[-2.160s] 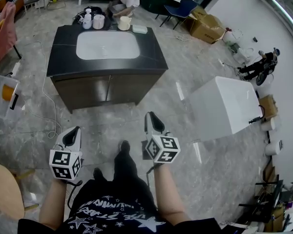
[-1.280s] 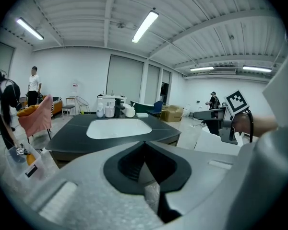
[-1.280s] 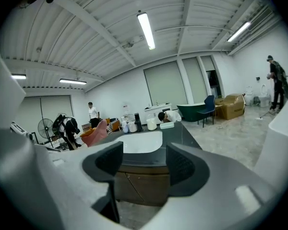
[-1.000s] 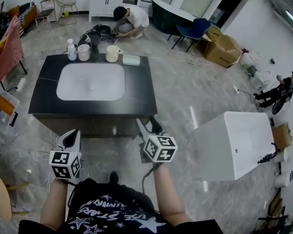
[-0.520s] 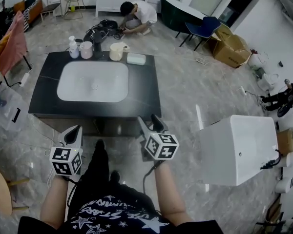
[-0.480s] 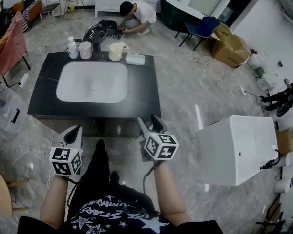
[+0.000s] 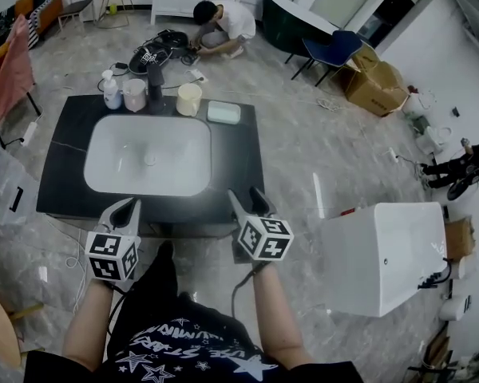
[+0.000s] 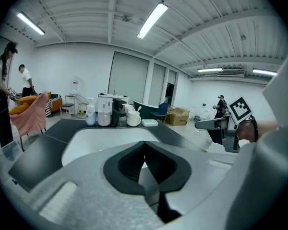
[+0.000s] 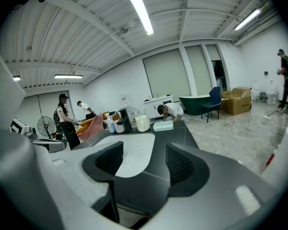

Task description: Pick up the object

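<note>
black-topped vanity counter (image 7: 241, 162), with white rectangular basin (image 7: 148, 154): much nearer than 2.2 s ago. a broad strip of grey marble floor (image 7: 291, 146) then lay between it and both grippers; that strip is gone from the head view.

left gripper (image 7: 131, 206): tip now over the counter's front edge, before over floor.

right gripper (image 7: 246, 195): tips now at the counter's front right corner, before well short of it.

white boxy tub (image 7: 379, 254): once ahead of the right gripper, now level with it, off to its right.

dark shoe (image 7: 164, 251): earlier midway between the grippers, now nearer the left one.
</note>
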